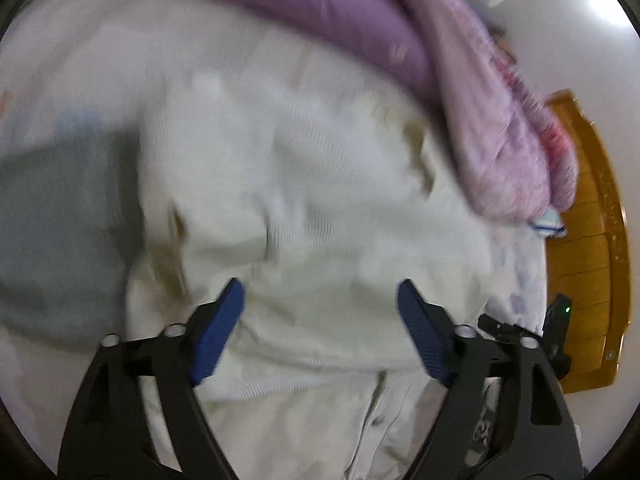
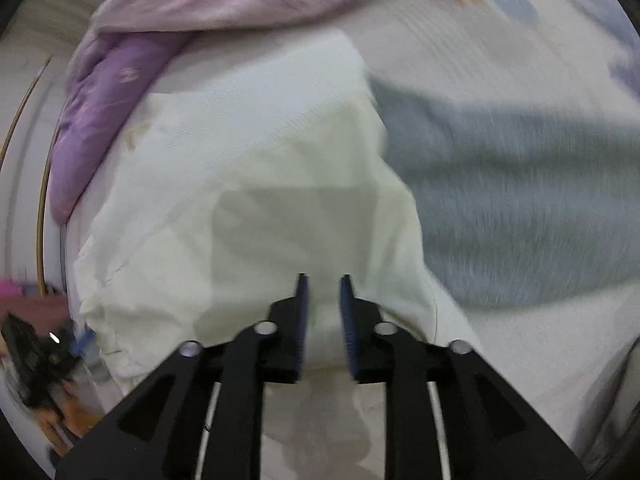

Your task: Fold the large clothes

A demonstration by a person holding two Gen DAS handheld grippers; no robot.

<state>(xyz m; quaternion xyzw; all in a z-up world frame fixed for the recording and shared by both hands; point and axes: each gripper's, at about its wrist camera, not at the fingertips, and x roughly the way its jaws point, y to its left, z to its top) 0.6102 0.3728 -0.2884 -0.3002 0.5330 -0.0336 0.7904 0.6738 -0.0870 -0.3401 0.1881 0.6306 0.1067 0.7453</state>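
Note:
A large cream-white garment point(image 1: 304, 200) lies spread on a bed, with a button placket near the bottom of the left wrist view. My left gripper point(image 1: 320, 300) is open wide just above it, with nothing between its blue pads. In the right wrist view the same garment point(image 2: 248, 184) lies partly folded. My right gripper point(image 2: 323, 284) hovers over its near edge with a narrow gap between the pads; a hump of cream cloth shows in the gap, and I cannot tell whether it is pinched. Both views are blurred by motion.
A grey garment point(image 2: 520, 208) lies beside the cream one; it also shows in the left wrist view point(image 1: 60, 220). A purple and pink quilt point(image 1: 400, 24) is bunched along the bed's far side. A wooden bed frame point(image 1: 592, 240) borders the right edge.

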